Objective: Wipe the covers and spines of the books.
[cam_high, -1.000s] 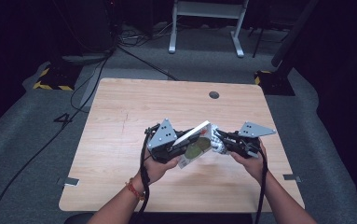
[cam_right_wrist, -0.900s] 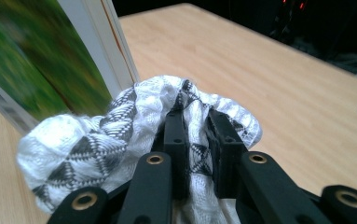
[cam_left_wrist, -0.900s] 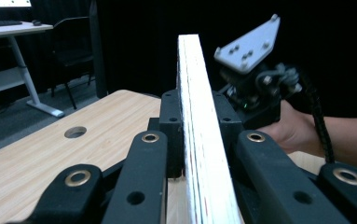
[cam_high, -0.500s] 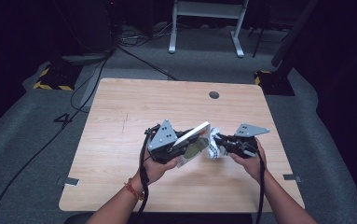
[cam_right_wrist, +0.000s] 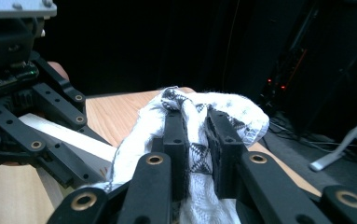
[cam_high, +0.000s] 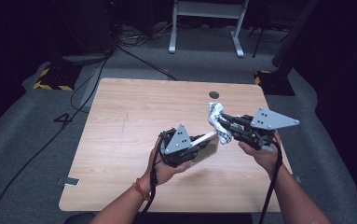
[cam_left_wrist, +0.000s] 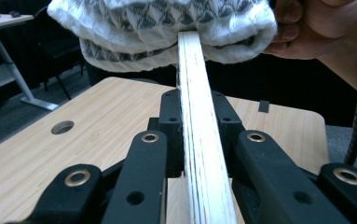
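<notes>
My left gripper (cam_high: 195,148) is shut on a thin flat white board (cam_high: 206,143), held edge-up just above the wooden table (cam_high: 120,116). In the left gripper view the board (cam_left_wrist: 199,140) runs edge-on between the jaws of my left gripper (cam_left_wrist: 195,100), and a white cloth with a grey pattern (cam_left_wrist: 162,28) is draped over its far end. My right gripper (cam_high: 223,125) is shut on that cloth (cam_high: 218,120), to the right of the board and a little farther out. In the right gripper view the cloth (cam_right_wrist: 223,112) is bunched between the jaws of my right gripper (cam_right_wrist: 197,119), with the board (cam_right_wrist: 69,135) at the left.
A round cable hole (cam_high: 214,94) sits near the table's far edge. Beyond the table stands a white desk frame (cam_high: 206,23); cables (cam_high: 97,79) trail over the grey floor at the left. A black and yellow striped block (cam_high: 50,81) lies at the far left.
My right gripper has drawn the cloth off the board's face, up and to the right, to its far end. My left gripper with the board has shifted slightly toward the person.
</notes>
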A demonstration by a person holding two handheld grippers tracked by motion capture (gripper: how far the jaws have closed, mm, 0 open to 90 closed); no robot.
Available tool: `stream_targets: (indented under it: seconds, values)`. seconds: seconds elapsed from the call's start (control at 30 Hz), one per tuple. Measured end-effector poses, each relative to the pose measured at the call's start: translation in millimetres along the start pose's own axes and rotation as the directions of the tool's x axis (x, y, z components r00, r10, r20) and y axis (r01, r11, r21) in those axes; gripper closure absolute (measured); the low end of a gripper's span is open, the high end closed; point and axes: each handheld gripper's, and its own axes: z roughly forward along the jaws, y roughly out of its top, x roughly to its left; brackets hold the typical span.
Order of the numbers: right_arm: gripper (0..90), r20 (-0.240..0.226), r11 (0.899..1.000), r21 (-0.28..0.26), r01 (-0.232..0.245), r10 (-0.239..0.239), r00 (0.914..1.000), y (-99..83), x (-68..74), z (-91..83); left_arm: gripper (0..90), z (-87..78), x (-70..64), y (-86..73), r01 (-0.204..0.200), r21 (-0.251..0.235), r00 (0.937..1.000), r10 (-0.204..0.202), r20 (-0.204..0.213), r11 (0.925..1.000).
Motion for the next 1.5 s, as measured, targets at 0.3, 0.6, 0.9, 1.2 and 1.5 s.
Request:
stream_targets:
  seconds: [0.3, 0.6, 0.9, 1.2, 1.5]
  values:
    - [79.2, 0.031, 0.994, 0.047, 0.095, -0.097, 0.9948, 7.7, 15.8, 7.3, 79.1, 6.0, 4.9, -3.0, -0.007, 0.044, 0.9996, 0.008, -0.028, 0.999]
    - [78.9, 0.011, 0.976, 0.157, 0.152, -0.155, 0.9878, 11.0, 21.1, 20.5, 79.2, 10.8, 6.8, -6.4, -0.018, 0.079, 0.9992, 0.021, -0.035, 0.9967]
    - [79.2, 0.087, 0.974, 0.217, 0.069, -0.09, 0.9922, -10.6, -7.7, 16.4, 79.2, -9.0, 12.2, -1.4, 0.007, 0.023, 0.9989, -0.006, -0.047, 0.9997]
    - [79.2, 0.026, 0.964, 0.266, 0.009, -0.017, 0.9995, -48.2, -3.8, 30.8, 79.2, -23.9, 21.0, 0.0, 0.04, -0.043, 0.9975, -0.043, -0.056, 0.9983]
    - [79.2, -0.019, 0.936, 0.349, -0.038, 0.047, 0.9987, -86.8, 1.8, 47.6, 79.1, -31.9, 26.8, 0.8, 0.058, -0.075, 0.9958, -0.063, -0.066, 0.9955]
